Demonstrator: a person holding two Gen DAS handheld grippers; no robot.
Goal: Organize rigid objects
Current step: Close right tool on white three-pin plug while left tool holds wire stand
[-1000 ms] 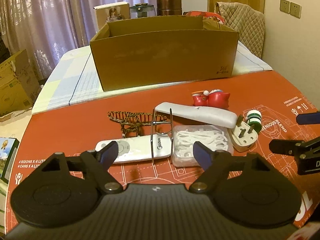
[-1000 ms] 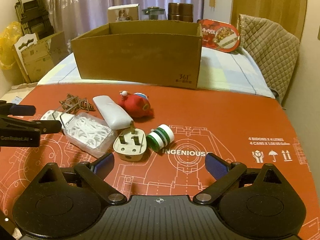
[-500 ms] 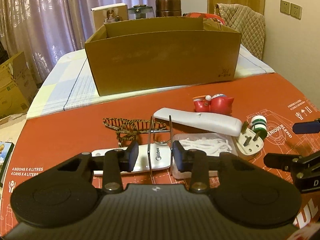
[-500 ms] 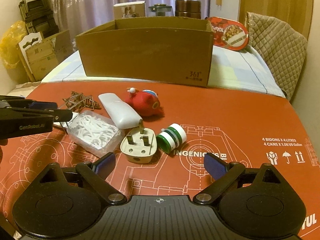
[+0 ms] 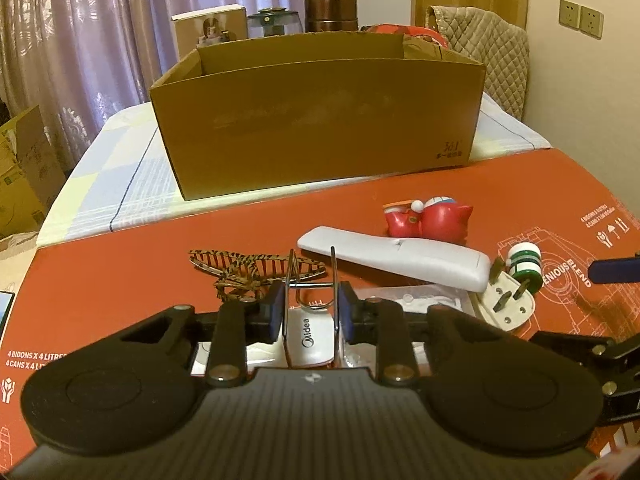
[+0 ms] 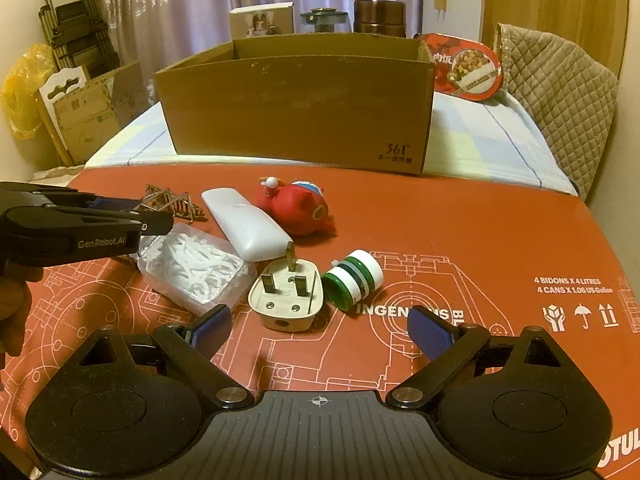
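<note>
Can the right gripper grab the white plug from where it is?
Probably yes. The right gripper is open, and the white plug lies just ahead between its fingers with bare mat between. The green-and-white spool sits close beside the plug and might get bumped.

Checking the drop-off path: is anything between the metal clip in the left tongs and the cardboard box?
Only the striped hair clip, lying on the mat just ahead of the metal clip in the left tongs. Past it, just the cardboard box and its near wall to lift over.
</note>
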